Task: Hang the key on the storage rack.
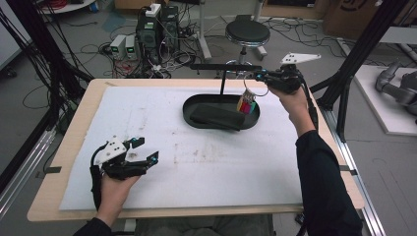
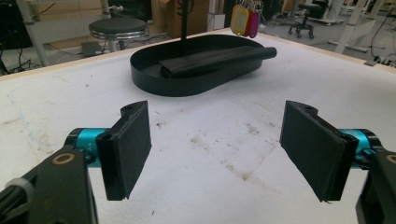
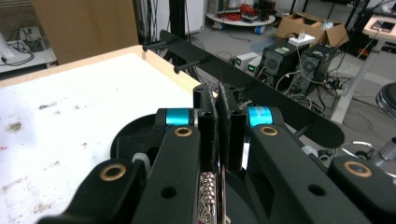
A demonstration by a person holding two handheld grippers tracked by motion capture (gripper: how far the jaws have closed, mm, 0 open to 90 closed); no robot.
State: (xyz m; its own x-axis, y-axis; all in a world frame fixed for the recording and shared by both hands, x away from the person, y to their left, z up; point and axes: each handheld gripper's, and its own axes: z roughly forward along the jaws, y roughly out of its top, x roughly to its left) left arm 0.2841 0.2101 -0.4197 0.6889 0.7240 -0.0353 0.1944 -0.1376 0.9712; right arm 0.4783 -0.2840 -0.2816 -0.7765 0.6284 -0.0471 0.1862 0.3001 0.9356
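A metal key ring (image 1: pixel 256 89) with several coloured tags (image 1: pixel 247 105) hangs from my right gripper (image 1: pixel 259 76), which is shut on it above the right end of a black oval tray (image 1: pixel 189 106). In the right gripper view the gripper (image 3: pixel 218 98) has its jaws pressed together on the ring, with a bit of chain (image 3: pixel 208 196) showing below. A black rack bar (image 3: pixel 261 88) with pegs runs just beyond the jaws. A flat black pouch (image 1: pixel 216 117) lies in the tray. My left gripper (image 1: pixel 147 149) rests open on the white mat at the front left, nothing between its pads (image 2: pixel 128 147).
The rack's post (image 1: pixel 222 81) rises from the tray's back rim and carries the bar (image 1: pixel 223 66). The left gripper view shows the tray (image 2: pixel 154 81), the pouch (image 2: pixel 210 60) and the tags (image 2: pixel 245 21). Beyond the table stand a stool (image 1: pixel 247 33) and floor electronics (image 1: pixel 157 29).
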